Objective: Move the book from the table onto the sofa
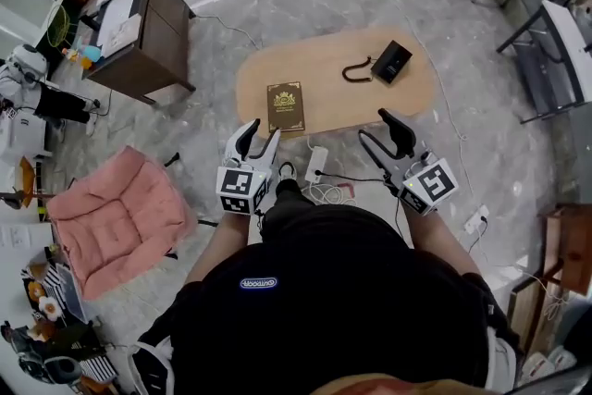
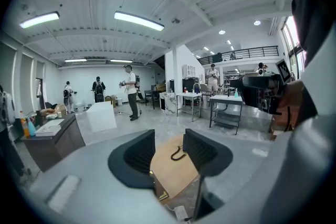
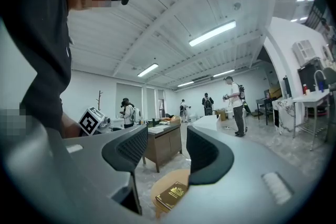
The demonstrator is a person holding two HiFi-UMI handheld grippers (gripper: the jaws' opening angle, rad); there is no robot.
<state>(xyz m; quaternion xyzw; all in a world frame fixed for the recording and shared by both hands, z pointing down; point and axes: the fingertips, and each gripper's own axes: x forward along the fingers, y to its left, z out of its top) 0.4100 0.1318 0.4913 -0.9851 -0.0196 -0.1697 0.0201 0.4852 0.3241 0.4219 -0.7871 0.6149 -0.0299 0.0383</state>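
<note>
Brown book (image 1: 286,106) lies untouched on the table (image 1: 351,109); left gripper (image 1: 262,132) and right gripper (image 1: 373,124) hover nearby, jaws apart, empty (approach stage). Next, probably: clamp its edge.

Bare table (image 1: 342,106) surrounds the book (image 1: 286,106); 2 obstacles, black box (image 1: 391,62) and hook (image 1: 354,69), lie well off rightward.

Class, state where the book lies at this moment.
In the head view the book lies flat on the left half of the oval table, near its front edge, just ahead of the left hand-held gripper, not gripped.
</note>
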